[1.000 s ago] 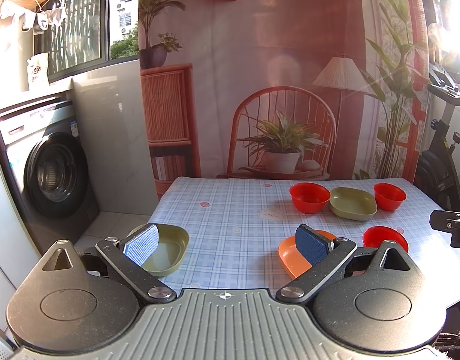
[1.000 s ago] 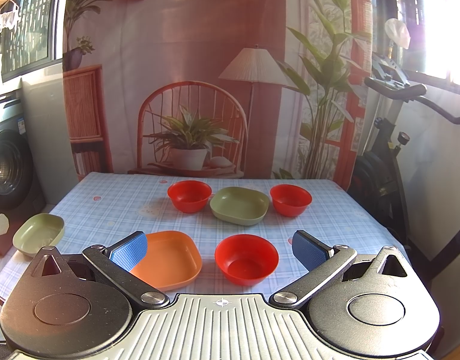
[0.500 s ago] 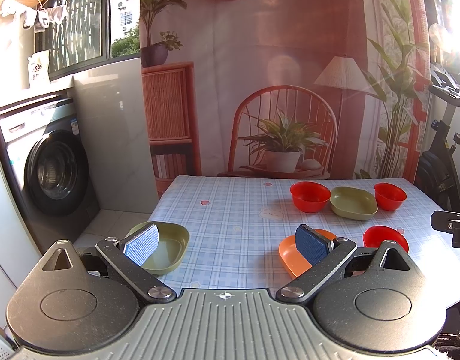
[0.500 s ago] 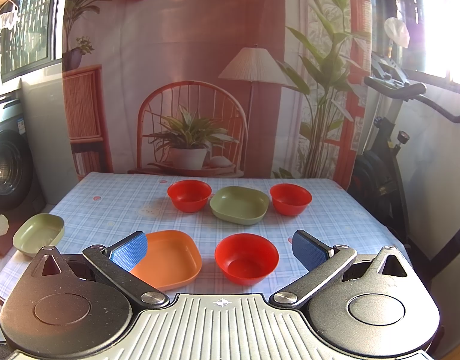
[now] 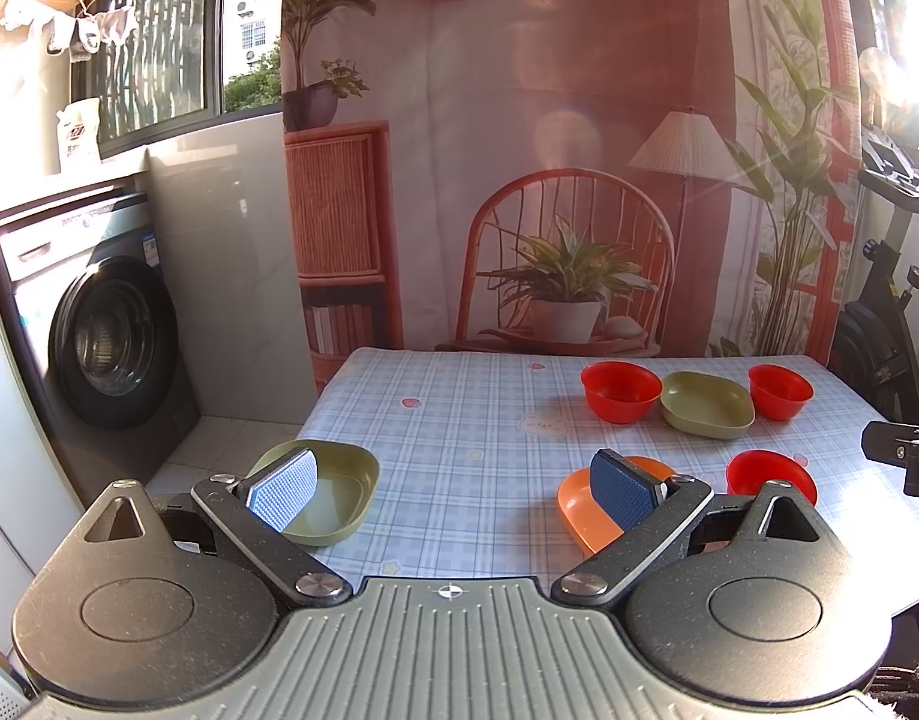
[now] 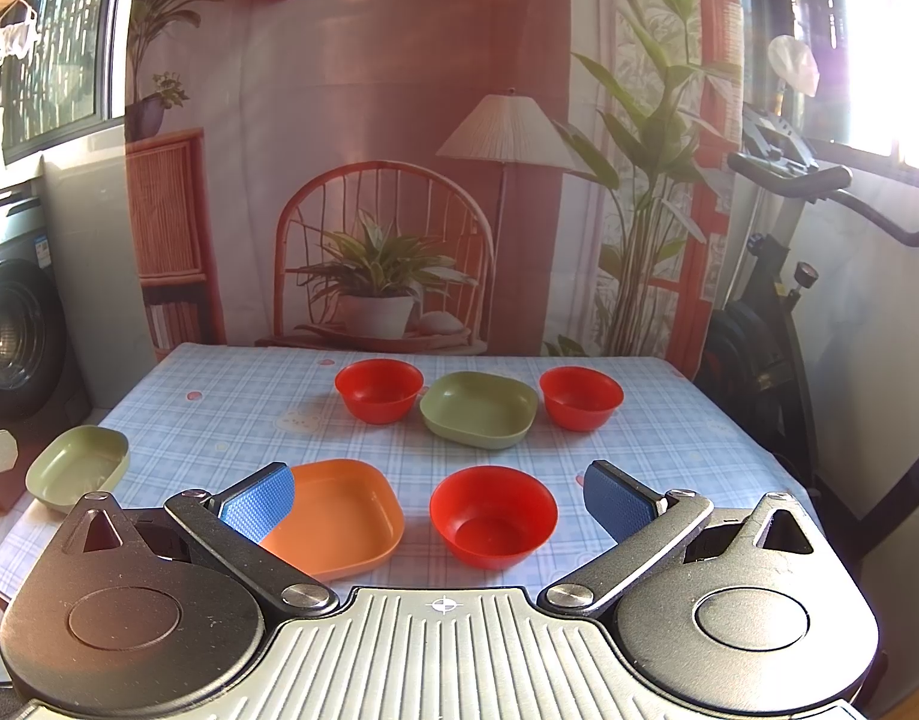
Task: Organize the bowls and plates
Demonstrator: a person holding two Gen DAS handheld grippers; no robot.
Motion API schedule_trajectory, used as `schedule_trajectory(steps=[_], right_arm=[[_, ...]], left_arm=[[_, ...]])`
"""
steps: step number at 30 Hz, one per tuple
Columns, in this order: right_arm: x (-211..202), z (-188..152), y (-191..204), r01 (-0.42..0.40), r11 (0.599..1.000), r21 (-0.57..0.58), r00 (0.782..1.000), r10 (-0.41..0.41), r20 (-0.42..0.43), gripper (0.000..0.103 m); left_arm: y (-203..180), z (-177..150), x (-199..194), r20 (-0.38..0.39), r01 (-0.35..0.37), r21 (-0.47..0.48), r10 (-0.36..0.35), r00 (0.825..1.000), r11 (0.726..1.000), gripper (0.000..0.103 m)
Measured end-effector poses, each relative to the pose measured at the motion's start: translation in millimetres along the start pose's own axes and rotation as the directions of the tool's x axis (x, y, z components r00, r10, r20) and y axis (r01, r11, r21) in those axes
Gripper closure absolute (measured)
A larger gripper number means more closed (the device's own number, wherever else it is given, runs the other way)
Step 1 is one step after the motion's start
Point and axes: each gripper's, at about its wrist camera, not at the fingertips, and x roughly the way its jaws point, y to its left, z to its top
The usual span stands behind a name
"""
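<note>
On the checked tablecloth (image 6: 231, 414) stand three red bowls, two green plates and an orange plate. In the right wrist view the near red bowl (image 6: 492, 516) and the orange plate (image 6: 339, 516) lie just ahead of my right gripper (image 6: 438, 498), which is open and empty. At the back stand a red bowl (image 6: 378, 390), a green plate (image 6: 478, 409) and another red bowl (image 6: 580, 397). A second green plate (image 5: 333, 495) sits at the table's near left corner, just beyond my open, empty left gripper (image 5: 453, 483).
A washing machine (image 5: 99, 336) stands left of the table. An exercise bike (image 6: 777, 312) stands to the right. A printed backdrop (image 6: 399, 120) hangs behind the table's far edge. The right gripper's body shows at the right edge of the left wrist view (image 5: 903, 456).
</note>
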Motion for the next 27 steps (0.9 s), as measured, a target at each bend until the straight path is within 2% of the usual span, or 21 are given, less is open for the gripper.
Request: schedule_trajectory(steps=[17,22,27], right_arm=[[2,1,-2,-0.006,1.000,0.003,1.000,0.006,-0.001,0.000],[6,19,-7,-0.060,0.998,0.005,0.998,0.060,0.022,0.000],[16,49,-23,-0.131,0.990,0.057,0.989,0.126,0.083,0.000]], left_arm=[[1,0,2,-0.012,0.003,-0.005,-0.004,1.000,1.000,0.004],[10,9,12,-0.038,0.015,-0.021,-0.016,0.999,1.000,0.004],[23,28,25,-0.023,-0.043,-0.045,0.042,0.999,0.998,0.004]])
